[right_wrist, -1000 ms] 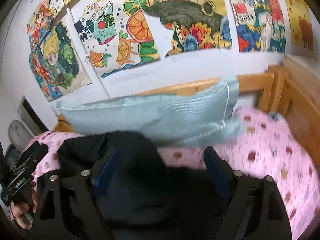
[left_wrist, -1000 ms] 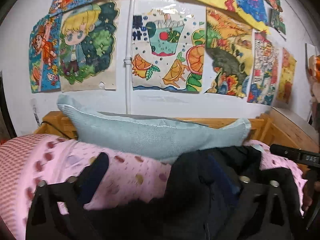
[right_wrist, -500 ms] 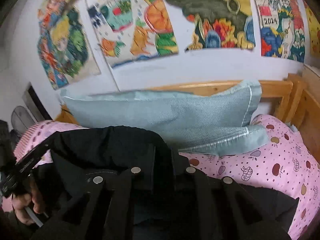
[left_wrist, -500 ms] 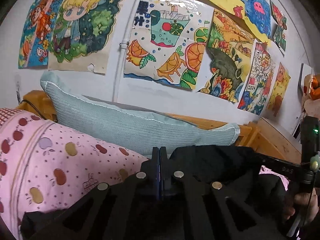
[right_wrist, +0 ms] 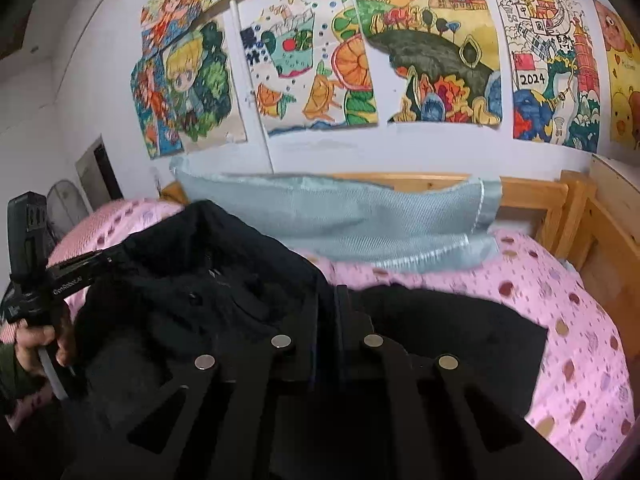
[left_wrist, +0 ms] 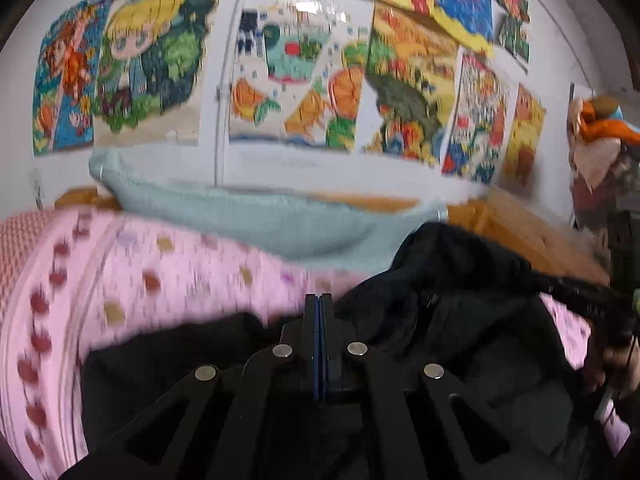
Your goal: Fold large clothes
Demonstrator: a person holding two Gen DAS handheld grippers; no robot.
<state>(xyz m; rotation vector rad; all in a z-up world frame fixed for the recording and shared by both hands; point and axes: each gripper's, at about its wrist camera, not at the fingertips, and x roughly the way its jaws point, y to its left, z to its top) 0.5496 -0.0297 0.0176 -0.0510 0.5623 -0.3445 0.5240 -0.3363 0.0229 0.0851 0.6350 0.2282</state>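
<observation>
White wall (right_wrist: pixel 420 152) ahead of both jaws, papered with colourful children's drawings (right_wrist: pixel 436 64); a wooden bed frame (right_wrist: pixel 532 196) runs below them. Bed is covered by a pink fruit-print sheet (right_wrist: pixel 568 320), with a pale blue-grey ribbed pillow (right_wrist: pixel 340 216) propped against the frame, beyond the fingertips in both views.

Black heavy jacket with collar and dark buttons (right_wrist: pixel 208 280) lies bunched on the sheet, directly at and under both sets of jaws, short of the pillow.

Left gripper (left_wrist: pixel 319 300): fingers pressed flat together, no gap visible; black fabric sits around the tips, so it looks clamped on the jacket edge. Left view is motion-blurred. From the right view the same tool shows at far left, held in a hand (right_wrist: pixel 38 344), tips buried in the jacket's collar side.

Right gripper (right_wrist: pixel 330 292): jaws nearly closed, a fold of the jacket pinched between them. Jacket spreads to both sides of these jaws.
</observation>
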